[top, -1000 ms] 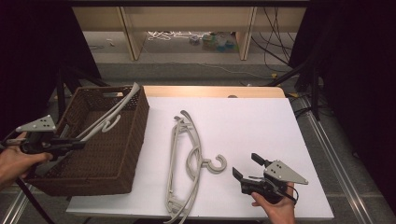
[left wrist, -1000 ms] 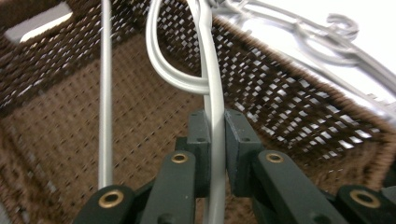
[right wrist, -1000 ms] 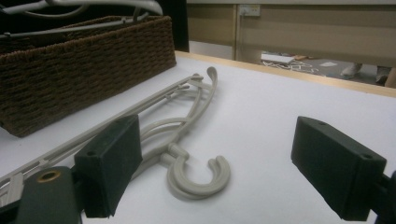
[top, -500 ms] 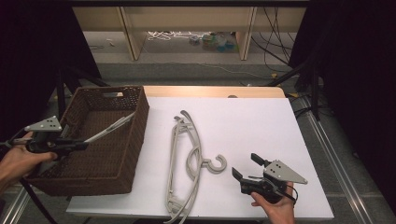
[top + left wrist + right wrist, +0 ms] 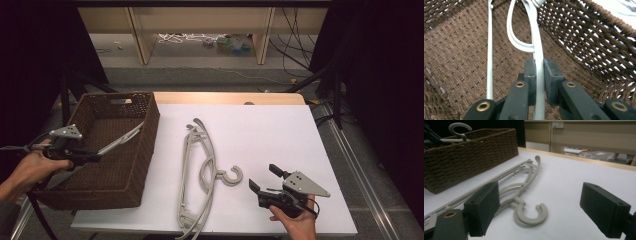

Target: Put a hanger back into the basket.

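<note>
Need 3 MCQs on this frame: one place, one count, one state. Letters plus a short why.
1. Where is the hanger held by the left gripper?
A. Flat on the white table
B. Inside the wicker basket
C. On the floor

2. How many hangers lie on the white table?
A. None
B. One
C. Three

3. How does the right gripper stand?
A. Open, holding nothing
B. Shut on a hanger
C. Shut on the basket rim

Answers:
1 B: the left gripper view has woven basket walls all around the held hanger.
2 B: a single beige hanger lies on the table beside the basket.
3 A: its pads stand wide apart with only table and hook between them.
</note>
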{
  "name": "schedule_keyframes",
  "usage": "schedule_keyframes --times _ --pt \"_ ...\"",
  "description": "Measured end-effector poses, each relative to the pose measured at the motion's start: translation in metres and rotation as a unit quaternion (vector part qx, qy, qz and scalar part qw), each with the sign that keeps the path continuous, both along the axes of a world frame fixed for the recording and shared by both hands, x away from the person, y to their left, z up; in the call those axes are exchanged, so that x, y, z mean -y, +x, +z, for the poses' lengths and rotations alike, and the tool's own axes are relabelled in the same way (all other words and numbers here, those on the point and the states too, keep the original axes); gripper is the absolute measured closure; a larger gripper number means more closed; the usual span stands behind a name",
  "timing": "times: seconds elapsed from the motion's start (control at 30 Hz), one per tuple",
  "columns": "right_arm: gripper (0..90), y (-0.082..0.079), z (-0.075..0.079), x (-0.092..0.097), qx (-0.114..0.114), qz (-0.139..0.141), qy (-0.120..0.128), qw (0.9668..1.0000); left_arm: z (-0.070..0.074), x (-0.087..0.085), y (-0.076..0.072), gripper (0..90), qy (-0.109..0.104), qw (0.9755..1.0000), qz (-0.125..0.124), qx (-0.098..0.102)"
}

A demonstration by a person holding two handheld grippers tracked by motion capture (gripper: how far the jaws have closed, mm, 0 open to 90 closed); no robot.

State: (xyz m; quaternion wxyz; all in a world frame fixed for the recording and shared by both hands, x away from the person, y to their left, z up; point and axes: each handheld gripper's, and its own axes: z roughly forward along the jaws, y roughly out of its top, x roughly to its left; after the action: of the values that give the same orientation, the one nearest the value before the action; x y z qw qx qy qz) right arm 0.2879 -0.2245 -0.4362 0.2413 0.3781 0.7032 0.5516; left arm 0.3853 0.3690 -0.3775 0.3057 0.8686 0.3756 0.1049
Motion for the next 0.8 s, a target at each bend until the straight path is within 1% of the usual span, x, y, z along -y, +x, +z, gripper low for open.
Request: schedule_keyframes --times 0.07,0.1,0.13,0.17,0.2,0.23,0.27,0.3,0.4,0.43,0.47,0.5,0.53,0.57,0.6,0.63,0.67,0.7,0.73,0.77,0.8 --pt "17.1 0.0 0.0 0.0 0.0 0.002 0.003 1.0 -0.002 -0.002 0.0 81.4 -0.004 0.9999 0.005 -0.008" --pt "17.1 0.0 0.0 -0.001 0.001 0.001 0.002 1.0 -0.003 -0.001 0.0 81.4 -0.002 0.9999 0.007 -0.009" --pt "17.1 0.0 0.0 -0.001 0.0 -0.001 -0.001 1.0 -0.004 -0.002 0.001 81.4 0.001 0.9999 0.004 -0.015" --pt "17.1 0.001 -0.001 -0.002 0.001 0.004 0.007 1.0 -0.006 0.0 0.001 81.4 -0.002 0.9997 0.01 -0.022" --pt "17.1 0.001 -0.001 -0.002 0.001 0.004 0.007 1.0 -0.008 -0.001 0.001 81.3 0.007 0.9996 0.004 -0.026" --pt "17.1 0.001 -0.001 -0.002 0.001 0.004 0.007 1.0 -0.011 0.0 0.001 81.2 0.016 0.999 0.005 -0.04" --pt "17.1 0.001 -0.001 -0.002 0.001 0.004 0.007 1.0 -0.011 0.0 0.001 81.0 0.016 0.999 0.005 -0.04" --pt "17.1 0.001 -0.001 -0.002 0.001 0.004 0.007 1.0 -0.012 0.0 0.002 81.0 0.02 0.9988 0.006 -0.045" --pt "17.1 0.001 -0.001 -0.001 0.0 0.003 0.008 1.0 -0.017 0.002 0.001 80.7 0.02 0.9982 0.009 -0.056" --pt "17.1 0.001 -0.001 -0.001 0.0 0.003 0.008 1.0 -0.018 0.003 0.001 80.7 0.027 0.9978 0.002 -0.06" --pt "17.1 0.001 -0.001 -0.001 0.0 0.003 0.008 1.0 -0.02 0.004 0.001 80.4 0.024 0.998 0.009 -0.058" --pt "17.1 0.001 -0.001 -0.001 0.001 0.003 0.007 1.0 -0.019 0.005 0.001 78.1 0.021 0.9982 0.017 -0.054" --pt "17.1 0.0 -0.001 -0.001 -0.004 0.002 0.004 1.0 -0.017 0.003 0.002 72.0 0.025 0.9984 0.016 -0.047" --pt "17.1 0.001 -0.001 -0.001 0.0 0.002 0.006 1.0 -0.015 0.003 0.001 72.0 0.016 0.9987 0.027 -0.04" --pt "17.1 0.001 -0.001 -0.001 0.0 0.003 0.007 1.0 -0.012 0.002 0.001 69.0 0.008 0.9988 0.037 -0.03" --pt "17.1 0.0 -0.001 -0.001 -0.005 0.004 0.006 1.0 -0.011 0.002 0.001 60.7 -0.005 0.9984 0.05 -0.024" --pt "17.1 0.0 -0.001 -0.001 -0.005 0.004 0.006 1.0 -0.008 0.002 0.0 60.7 -0.016 0.9979 0.058 -0.021" --pt "17.1 0.001 -0.001 -0.002 -0.001 0.004 0.006 1.0 -0.006 0.002 -0.001 59.6 -0.025 0.9979 0.058 -0.017" --pt "17.1 0.0 -0.001 -0.001 -0.004 0.004 0.006 1.0 -0.004 0.002 -0.002 58.3 -0.03 0.9978 0.058 -0.011" --pt "17.1 0.001 -0.001 -0.002 0.0 0.003 0.007 1.0 -0.001 0.002 -0.003 55.9 -0.033 0.9973 0.066 -0.005" --pt "17.1 0.001 -0.001 -0.002 0.0 0.003 0.008 1.0 0.0 0.004 -0.005 52.4 -0.046 0.9958 0.079 0.002"
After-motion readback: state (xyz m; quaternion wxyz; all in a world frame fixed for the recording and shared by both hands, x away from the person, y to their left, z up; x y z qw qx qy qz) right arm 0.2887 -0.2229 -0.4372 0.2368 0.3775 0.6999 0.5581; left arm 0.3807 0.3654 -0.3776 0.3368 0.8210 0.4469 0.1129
